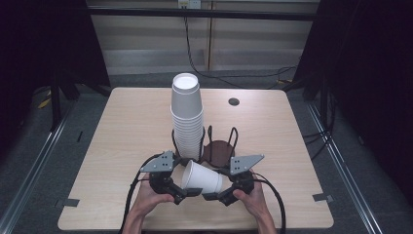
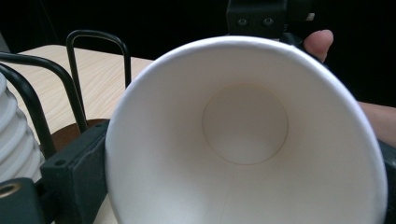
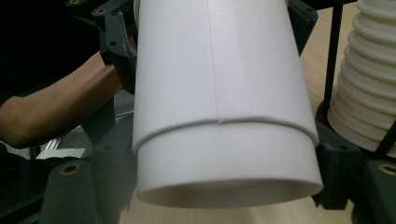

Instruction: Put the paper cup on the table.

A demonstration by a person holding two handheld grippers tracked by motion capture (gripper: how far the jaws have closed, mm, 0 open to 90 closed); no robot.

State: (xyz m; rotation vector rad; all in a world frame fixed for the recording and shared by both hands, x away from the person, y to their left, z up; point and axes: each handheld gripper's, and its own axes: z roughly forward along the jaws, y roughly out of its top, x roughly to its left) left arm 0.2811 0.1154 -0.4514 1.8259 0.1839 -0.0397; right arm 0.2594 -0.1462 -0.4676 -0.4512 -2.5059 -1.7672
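A single white paper cup (image 1: 201,178) lies on its side above the table's front middle, held between both grippers. My left gripper (image 1: 187,191) is shut on its mouth end; in the left gripper view I look straight into the open cup (image 2: 243,140), with my left gripper (image 2: 233,196) closed around its rim. My right gripper (image 1: 214,196) is shut on the base end. The right gripper view has the cup's outer wall (image 3: 219,93) and base toward me, inside my right gripper (image 3: 224,182). A tall stack of white cups (image 1: 187,114) stands in a black wire holder (image 1: 221,146).
The holder's right slot has a bare brown base (image 1: 218,150). A round cable hole (image 1: 234,102) sits at the table's back right. The stack (image 3: 369,84) stands close by in the right gripper view. A person's hands (image 1: 146,200) reach in over the front edge.
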